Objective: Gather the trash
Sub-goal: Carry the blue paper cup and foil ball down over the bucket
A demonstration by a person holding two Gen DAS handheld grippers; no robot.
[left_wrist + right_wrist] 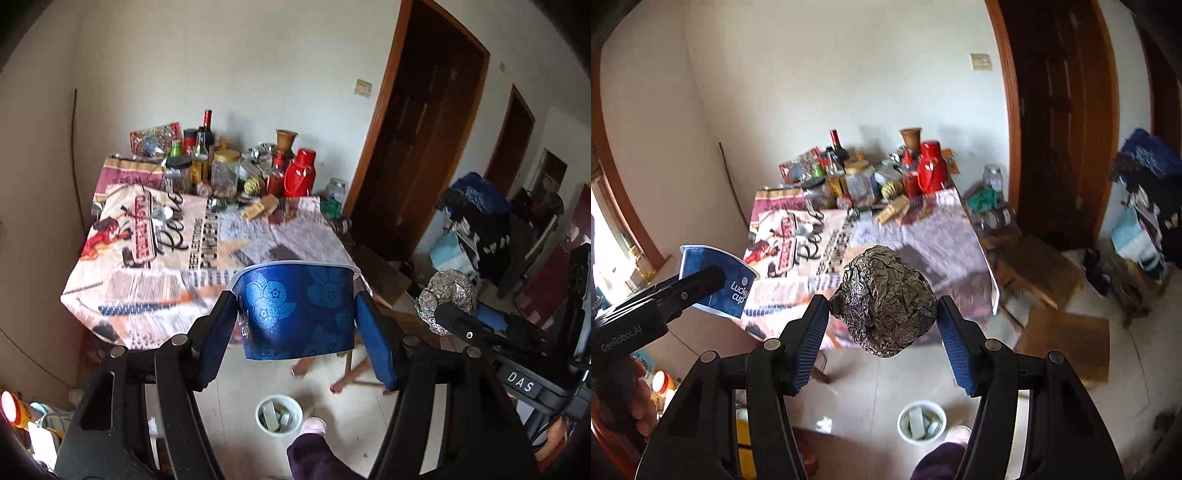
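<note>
My left gripper (295,325) is shut on a blue paper cup (299,310) with a flower print, held in the air in front of the table. The cup also shows in the right wrist view (716,280). My right gripper (882,314) is shut on a crumpled ball of aluminium foil (882,299), also held in the air; the ball shows in the left wrist view (448,295). A white trash bin (279,415) with scraps inside stands on the floor below both grippers; it also shows in the right wrist view (921,421).
A table (110,295) with a printed cloth carries bottles, jars and a red thermos (299,173) at its far side. Cardboard sheets (1067,339) lie on the floor right of it. A dark wooden door (424,147) and piled clothes (491,221) are at the right. A person's slippered foot (314,428) is beside the bin.
</note>
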